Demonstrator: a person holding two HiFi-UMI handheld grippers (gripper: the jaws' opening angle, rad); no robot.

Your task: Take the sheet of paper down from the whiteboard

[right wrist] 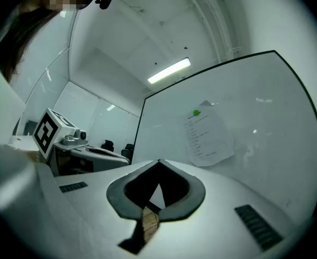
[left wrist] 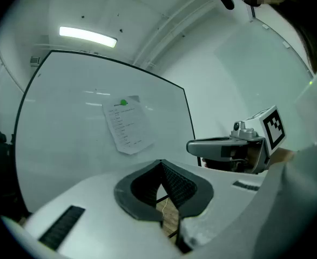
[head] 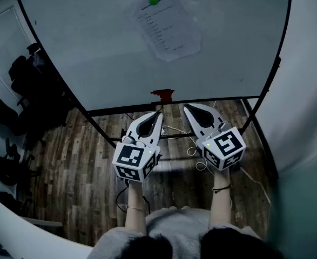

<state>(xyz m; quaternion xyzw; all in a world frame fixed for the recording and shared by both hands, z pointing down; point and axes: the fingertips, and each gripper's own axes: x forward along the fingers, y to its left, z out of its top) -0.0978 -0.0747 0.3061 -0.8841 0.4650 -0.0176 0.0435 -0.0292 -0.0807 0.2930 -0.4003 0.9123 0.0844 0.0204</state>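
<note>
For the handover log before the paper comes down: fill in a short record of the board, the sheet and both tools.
whiteboard: upright on a stand, over a wooden floor
sheet of paper: printed, on the board's upper part, with a green dot, likely a magnet, at its top edge
left tool: shut, empty, below the sheet, short of the board
right tool: shut, empty, beside the left tool
red object: at the board's lower edge, kind unclear
task state: sheet not yet touched

We can't read the print on the sheet of paper (head: 164,31), too small in all views. Top of the whiteboard (head: 93,53) is cut off in head view; the red part (head: 162,95) at its lower edge we can't identify
</note>
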